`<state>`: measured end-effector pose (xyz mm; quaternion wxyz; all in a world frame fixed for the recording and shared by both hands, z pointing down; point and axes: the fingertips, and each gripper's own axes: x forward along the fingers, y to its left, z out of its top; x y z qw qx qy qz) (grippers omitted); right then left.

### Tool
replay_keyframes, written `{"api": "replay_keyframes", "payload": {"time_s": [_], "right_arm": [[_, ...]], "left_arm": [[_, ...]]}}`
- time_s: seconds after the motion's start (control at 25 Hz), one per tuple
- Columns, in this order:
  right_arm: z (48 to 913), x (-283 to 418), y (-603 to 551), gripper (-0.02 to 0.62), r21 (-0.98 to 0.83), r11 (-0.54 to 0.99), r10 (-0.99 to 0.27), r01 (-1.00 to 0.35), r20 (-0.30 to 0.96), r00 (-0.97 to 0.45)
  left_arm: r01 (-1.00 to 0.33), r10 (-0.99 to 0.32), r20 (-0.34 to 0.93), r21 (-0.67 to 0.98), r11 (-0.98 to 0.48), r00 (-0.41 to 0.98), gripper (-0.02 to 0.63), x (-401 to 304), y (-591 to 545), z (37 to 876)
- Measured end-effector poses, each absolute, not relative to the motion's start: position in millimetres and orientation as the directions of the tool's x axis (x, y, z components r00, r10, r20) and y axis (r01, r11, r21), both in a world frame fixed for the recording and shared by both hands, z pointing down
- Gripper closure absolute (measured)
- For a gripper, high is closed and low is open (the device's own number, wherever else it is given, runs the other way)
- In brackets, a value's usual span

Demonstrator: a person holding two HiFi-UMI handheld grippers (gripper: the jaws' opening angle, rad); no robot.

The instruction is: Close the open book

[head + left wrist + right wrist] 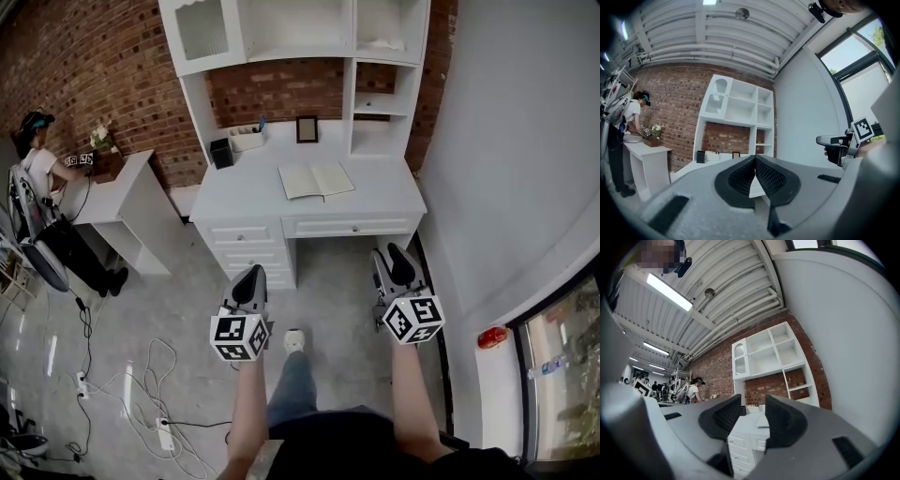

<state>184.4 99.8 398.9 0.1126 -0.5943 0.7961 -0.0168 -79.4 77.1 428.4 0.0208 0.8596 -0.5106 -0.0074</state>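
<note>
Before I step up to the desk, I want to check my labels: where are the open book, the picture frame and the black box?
open book [300, 182]: head view, on its left page.
picture frame [307, 129]: head view, on its centre.
black box [221, 153]: head view, on its dark side wall.

The open book [317, 180] shows matt cream paper, the desk [253, 197] a smooth white-painted finish, the wall [94, 66] rough red brick, the floor [187, 300] a faintly glossy grey (concrete, by its look), and the pads [773, 179] of the left gripper [754, 160] are black, dimpled and matt.
</note>
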Motion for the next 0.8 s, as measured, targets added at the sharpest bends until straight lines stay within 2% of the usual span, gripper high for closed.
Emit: {"api": "replay_keyframes", "payload": {"time_s": [0.8], "right_arm": [[427,146,-157,0.454,-0.162,0.245,-0.969,-0.956,-0.053,-0.239]], "left_arm": [[-0.853,-0.849,0.087,0.086,-0.515,0.522,0.597,-105,-185,457]]}}
